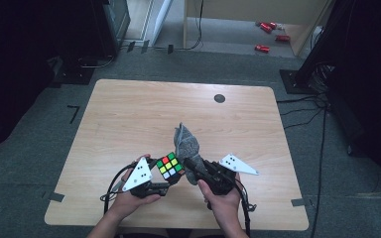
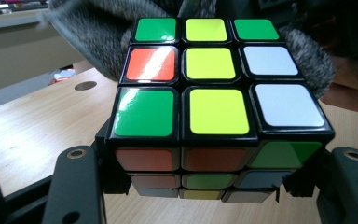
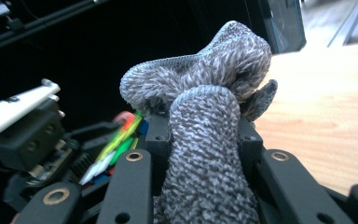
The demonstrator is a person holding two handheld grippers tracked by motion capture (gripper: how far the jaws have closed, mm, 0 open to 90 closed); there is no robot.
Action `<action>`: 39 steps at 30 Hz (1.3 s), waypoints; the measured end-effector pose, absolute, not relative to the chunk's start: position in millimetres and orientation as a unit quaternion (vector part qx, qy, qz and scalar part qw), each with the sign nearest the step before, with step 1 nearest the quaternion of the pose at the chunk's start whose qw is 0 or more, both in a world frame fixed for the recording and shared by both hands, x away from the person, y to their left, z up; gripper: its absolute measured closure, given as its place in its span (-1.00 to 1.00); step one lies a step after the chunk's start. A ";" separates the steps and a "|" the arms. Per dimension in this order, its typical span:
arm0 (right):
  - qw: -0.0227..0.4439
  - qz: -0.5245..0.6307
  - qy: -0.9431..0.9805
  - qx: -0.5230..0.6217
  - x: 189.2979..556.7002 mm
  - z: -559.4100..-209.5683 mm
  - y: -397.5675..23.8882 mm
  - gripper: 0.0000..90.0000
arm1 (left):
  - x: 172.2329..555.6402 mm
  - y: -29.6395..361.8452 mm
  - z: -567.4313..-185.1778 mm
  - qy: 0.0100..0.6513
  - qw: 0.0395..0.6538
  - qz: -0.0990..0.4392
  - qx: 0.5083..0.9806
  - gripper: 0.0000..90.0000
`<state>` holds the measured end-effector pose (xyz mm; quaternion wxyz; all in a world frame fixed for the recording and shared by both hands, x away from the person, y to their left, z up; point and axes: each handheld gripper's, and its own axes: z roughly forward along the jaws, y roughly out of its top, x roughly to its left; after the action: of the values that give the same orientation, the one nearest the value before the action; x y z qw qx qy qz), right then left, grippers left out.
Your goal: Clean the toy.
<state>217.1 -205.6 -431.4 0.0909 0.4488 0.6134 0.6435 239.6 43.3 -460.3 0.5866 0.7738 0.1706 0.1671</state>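
A scrambled Rubik's cube (image 1: pixel 170 168) with green, yellow, red and white stickers is held above the near part of the wooden table (image 1: pixel 129 114). My left gripper (image 1: pixel 164 174) is shut on the cube (image 2: pixel 214 116), its black jaws pressing the cube's lower sides. A grey fuzzy cloth (image 1: pixel 186 146) is bunched between the jaws of my right gripper (image 1: pixel 192 166), which is shut on the cloth (image 3: pixel 205 140). The cloth touches the cube's far and right side. In the right gripper view the cube (image 3: pixel 116 144) shows edge-on at the left.
A dark round grommet (image 1: pixel 220 98) sits in the table's far right area. Cables trail from both grippers over the near edge. Red objects (image 1: pixel 268 34) lie on the floor beyond the table. Dark stands flank the table at both sides.
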 end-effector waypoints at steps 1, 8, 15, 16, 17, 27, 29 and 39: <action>0.092 0.641 0.615 0.450 217.9 -433.1 -205.2 0.51 | 239.3 42.9 -460.3 0.170 0.582 0.170 0.777 -0.24; 0.189 0.589 0.652 0.438 213.9 -431.3 -202.7 0.49 | 240.2 34.9 -462.3 0.192 0.525 0.201 0.804 -0.24; 0.326 0.489 0.741 0.324 189.4 -423.4 -157.4 0.45 | 236.0 15.6 -465.3 0.199 0.424 0.222 0.855 -0.24; 0.326 0.486 0.749 0.311 186.8 -425.1 -153.5 0.46 | 235.5 14.2 -465.2 0.198 0.416 0.222 0.859 -0.24; 0.326 0.482 0.757 0.297 185.0 -426.1 -150.2 0.46 | 235.0 12.2 -465.1 0.198 0.411 0.222 0.862 -0.24; 0.318 0.460 0.756 0.340 203.3 -433.1 -169.5 0.45 | 240.2 16.5 -467.0 0.209 0.420 0.204 0.859 -0.24; 0.316 0.466 0.746 0.354 209.0 -431.2 -177.2 0.44 | 243.8 22.2 -465.4 0.222 0.441 0.186 0.849 -0.24; 0.229 0.433 0.750 0.443 252.7 -488.4 -216.6 0.21 | 263.1 57.2 -457.5 0.300 0.553 0.084 0.772 -0.24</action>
<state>252.7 -216.6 -488.4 0.2287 0.4434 0.7505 0.4335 263.1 57.2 -457.5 0.5534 0.7724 0.3003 0.0837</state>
